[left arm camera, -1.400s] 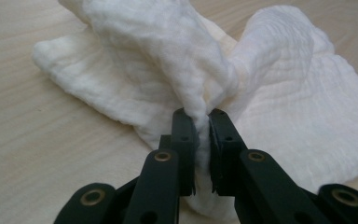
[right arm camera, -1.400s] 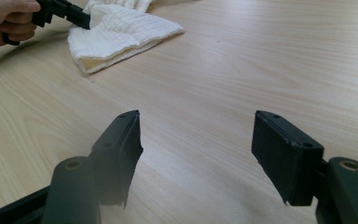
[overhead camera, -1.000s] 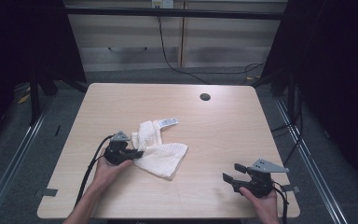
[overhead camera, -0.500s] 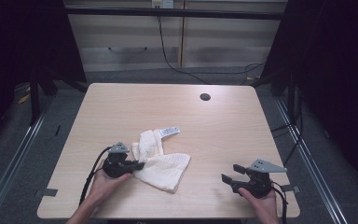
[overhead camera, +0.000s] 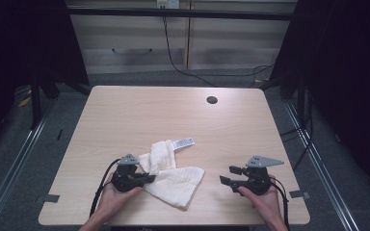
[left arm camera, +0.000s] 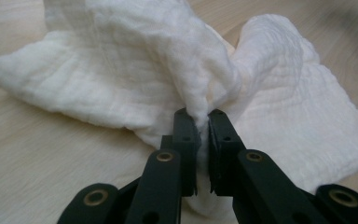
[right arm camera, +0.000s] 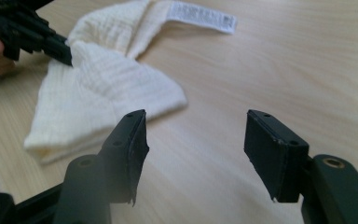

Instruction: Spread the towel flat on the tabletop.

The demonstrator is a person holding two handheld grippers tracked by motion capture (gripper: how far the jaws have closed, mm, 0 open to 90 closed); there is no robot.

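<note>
Cloth, white and crumpled, lies near the front edge of the table, left of its middle, in the high view; the left gripper pinches its left side, and the right gripper sits well apart toward the front right corner. In the left gripper view, the jaws clamp a bunched fold. In the right gripper view, the jaws stand wide with nothing between them, having just narrowed slightly, and the cloth's label lies flat.

Lab: bare table inside dark metal frame.
</note>
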